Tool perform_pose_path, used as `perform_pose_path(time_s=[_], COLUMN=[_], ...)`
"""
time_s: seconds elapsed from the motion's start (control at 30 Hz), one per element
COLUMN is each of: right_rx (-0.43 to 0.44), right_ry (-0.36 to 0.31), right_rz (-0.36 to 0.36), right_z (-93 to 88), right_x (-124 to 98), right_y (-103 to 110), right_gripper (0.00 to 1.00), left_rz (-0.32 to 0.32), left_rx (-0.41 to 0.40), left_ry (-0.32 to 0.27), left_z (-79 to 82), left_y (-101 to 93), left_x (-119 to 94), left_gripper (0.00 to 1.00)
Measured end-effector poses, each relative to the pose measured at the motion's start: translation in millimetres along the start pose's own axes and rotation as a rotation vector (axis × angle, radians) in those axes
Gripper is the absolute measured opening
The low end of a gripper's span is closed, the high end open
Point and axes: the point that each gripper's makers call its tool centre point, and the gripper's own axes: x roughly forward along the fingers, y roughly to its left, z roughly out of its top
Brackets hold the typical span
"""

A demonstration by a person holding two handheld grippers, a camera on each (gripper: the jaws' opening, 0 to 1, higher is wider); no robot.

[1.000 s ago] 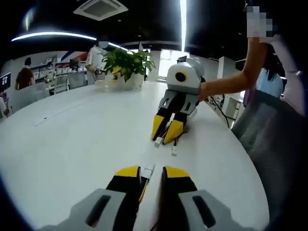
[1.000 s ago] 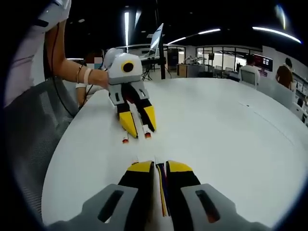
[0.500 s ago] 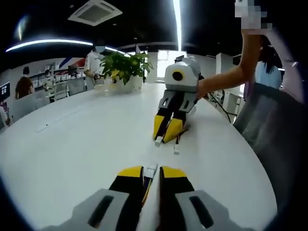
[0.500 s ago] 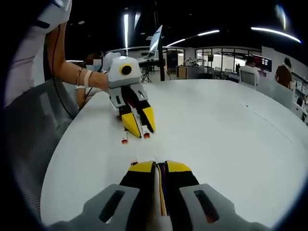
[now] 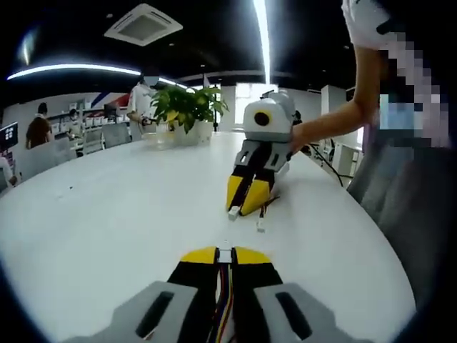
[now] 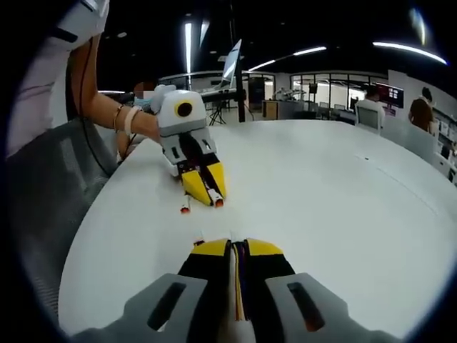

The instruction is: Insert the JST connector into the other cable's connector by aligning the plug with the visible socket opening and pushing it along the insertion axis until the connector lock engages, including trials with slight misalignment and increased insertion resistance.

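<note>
My left gripper (image 5: 226, 251) is shut on a cable of coloured wires (image 5: 224, 314). Its small white JST connector (image 5: 226, 255) pokes out between the yellow tips. Across the white table (image 5: 107, 214), my right gripper (image 5: 245, 203) rests tips-down, with a white connector (image 5: 233, 211) at its tips and a second cable end (image 5: 260, 227) lying beside it. In the right gripper view, my right gripper (image 6: 238, 245) is shut on thin wires (image 6: 238, 286). Facing it, the left gripper (image 6: 206, 191) holds a connector (image 6: 216, 202), and a loose end (image 6: 185, 209) lies nearby.
A potted plant (image 5: 187, 103) stands at the far side of the table. A person's arm (image 5: 328, 121) reaches in from the right. A mesh chair (image 6: 43, 214) sits past the table's curved edge. People and desks fill the background.
My left gripper's jaws, apart a second ago, have shut on the cable and connector. The right gripper stays shut; both views have shifted a little.
</note>
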Motion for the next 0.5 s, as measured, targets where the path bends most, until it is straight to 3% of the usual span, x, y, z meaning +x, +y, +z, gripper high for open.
perform_pose_path(time_s=[0.23,0.3,0.5], right_rx=[-0.008,-0.008,-0.005], right_ry=[-0.003,-0.004,-0.008], right_rz=[0.010,0.013,0.030], right_z=[0.7,1.3,5.8], right_x=[0.8,1.6,3.3], right_y=[0.8,1.2,4.5], right_gripper=[0.04,0.04,0.04], left_rz=[-0.007,-0.013,-0.027], left_rx=[-0.005,-0.056,-0.064], left_ry=[0.006,-0.007,-0.006], left_z=[3.6,4.3,3.3], left_y=[-1.9,-2.0,0.7], left_x=[3.0,2.7,-2.6], left_gripper=[0.00,0.00,0.00])
